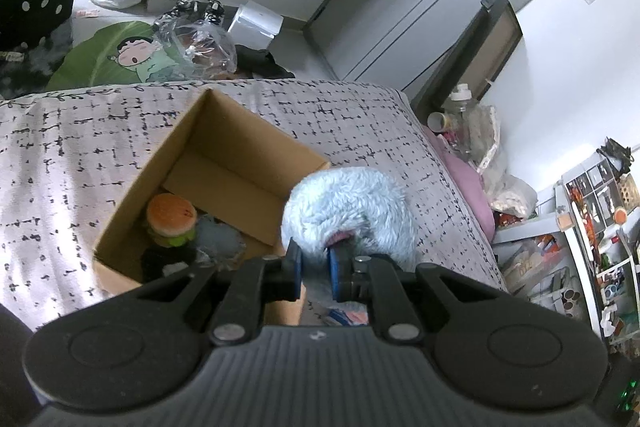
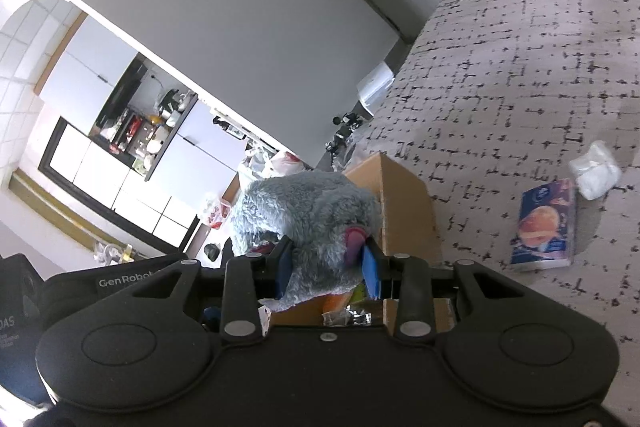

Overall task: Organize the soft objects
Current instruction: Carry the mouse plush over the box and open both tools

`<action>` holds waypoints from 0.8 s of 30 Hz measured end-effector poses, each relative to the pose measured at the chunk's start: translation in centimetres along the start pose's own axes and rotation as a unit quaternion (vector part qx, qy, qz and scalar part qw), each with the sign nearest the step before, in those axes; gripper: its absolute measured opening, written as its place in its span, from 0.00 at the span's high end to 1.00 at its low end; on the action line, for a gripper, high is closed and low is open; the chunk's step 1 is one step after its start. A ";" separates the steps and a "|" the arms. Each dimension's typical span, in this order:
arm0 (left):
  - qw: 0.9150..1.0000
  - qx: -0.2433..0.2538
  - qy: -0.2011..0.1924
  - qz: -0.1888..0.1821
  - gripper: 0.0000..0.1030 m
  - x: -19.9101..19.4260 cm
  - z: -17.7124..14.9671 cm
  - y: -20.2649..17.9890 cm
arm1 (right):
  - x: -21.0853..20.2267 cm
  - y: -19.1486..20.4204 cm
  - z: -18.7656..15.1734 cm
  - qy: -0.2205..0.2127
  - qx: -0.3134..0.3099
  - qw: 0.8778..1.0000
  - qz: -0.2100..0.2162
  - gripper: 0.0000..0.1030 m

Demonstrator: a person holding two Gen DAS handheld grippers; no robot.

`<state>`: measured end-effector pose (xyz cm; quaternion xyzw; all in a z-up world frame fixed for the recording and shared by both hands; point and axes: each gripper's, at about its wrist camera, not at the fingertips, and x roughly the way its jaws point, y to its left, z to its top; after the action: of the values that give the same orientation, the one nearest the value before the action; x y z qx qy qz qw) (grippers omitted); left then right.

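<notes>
Left wrist view: the left gripper (image 1: 314, 269) at lower centre has its blue pads pinched on a fluffy pale-blue plush toy (image 1: 352, 215), which sits just right of an open brown cardboard box (image 1: 224, 163) on the bed with the grey checked cover (image 1: 360, 115). Inside the box, at its lower left, lie a plush hamburger with an orange bun (image 1: 172, 217) and a grey furry toy (image 1: 218, 237). Right wrist view: the right gripper (image 2: 326, 271) at lower centre is likewise closed on the plush toy (image 2: 308, 211), held against the box (image 2: 400, 203). At right on the bed lie a blue tissue packet (image 2: 544, 223) and a crumpled white cloth (image 2: 594, 169).
</notes>
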<state>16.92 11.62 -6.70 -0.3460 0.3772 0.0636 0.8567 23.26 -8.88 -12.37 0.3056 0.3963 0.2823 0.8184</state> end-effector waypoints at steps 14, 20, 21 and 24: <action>1.000 -0.025 0.006 0.004 0.88 -0.1 1.7 3.9 | 3.0 1.9 -1.5 0.024 -0.013 1.000 0.001 0.64; 0.999 -0.036 0.011 0.008 0.88 0.7 2.5 5.4 | 4.5 2.4 -1.9 0.031 -0.023 0.999 -0.013 0.59; 0.999 -0.036 0.012 0.007 0.88 0.9 2.6 5.6 | 4.5 2.5 -1.9 0.030 -0.027 0.999 -0.015 0.59; 0.999 -0.035 0.016 0.006 0.88 1.8 2.9 5.9 | 4.7 2.7 -1.9 0.030 -0.035 0.999 -0.025 0.58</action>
<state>17.78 17.66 -9.80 -0.3746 0.3903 0.0771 0.8375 23.58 -3.32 -13.62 0.2584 0.4182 0.2840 0.8232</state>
